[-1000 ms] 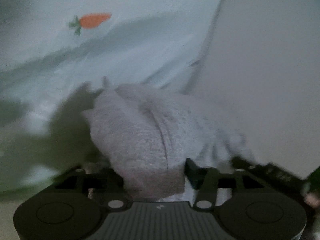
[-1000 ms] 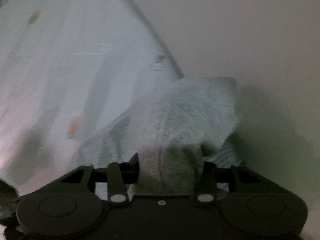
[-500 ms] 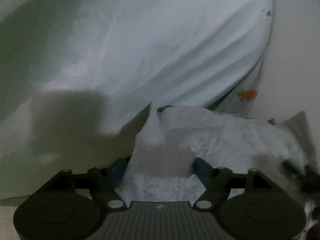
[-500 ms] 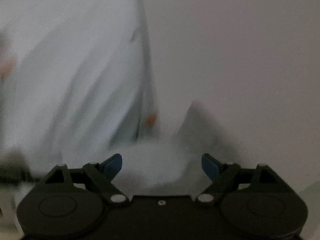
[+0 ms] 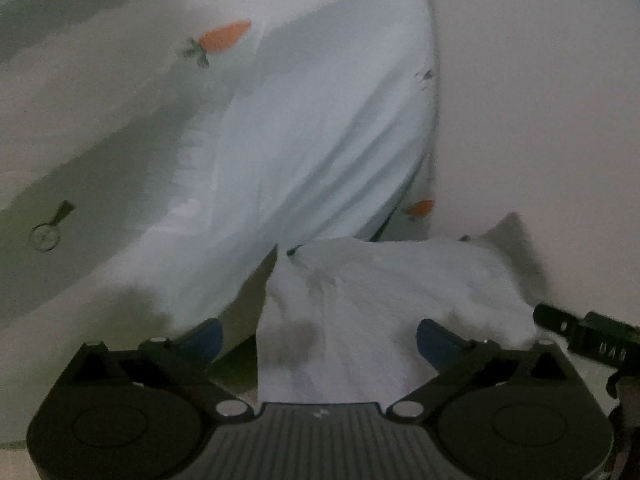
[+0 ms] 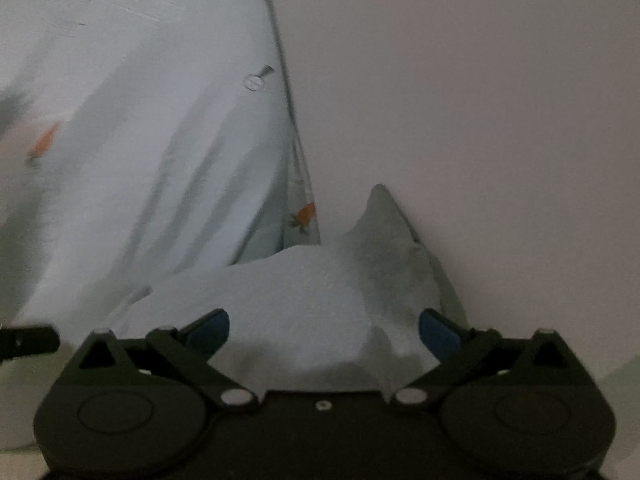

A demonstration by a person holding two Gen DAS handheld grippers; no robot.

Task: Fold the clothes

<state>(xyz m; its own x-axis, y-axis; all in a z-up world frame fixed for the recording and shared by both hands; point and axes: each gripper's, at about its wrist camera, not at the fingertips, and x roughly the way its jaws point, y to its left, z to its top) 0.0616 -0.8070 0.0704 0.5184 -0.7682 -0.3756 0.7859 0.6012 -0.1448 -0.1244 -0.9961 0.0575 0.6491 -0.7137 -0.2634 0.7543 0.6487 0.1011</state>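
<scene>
On pale surface, left tongs and right tongs spread, garment released, carrot print left view.

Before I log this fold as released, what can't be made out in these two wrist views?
- Left wrist: the white garment hides the surface between the open left gripper fingers.
- Right wrist: the garment's near edge sits behind the open right gripper body.
- Both: the printed cloth runs off-frame.

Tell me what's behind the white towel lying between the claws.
Behind the white towel spreads a pale sheet printed with orange carrots, on a plain surface. Whatever lies under the towel is covered.
</scene>
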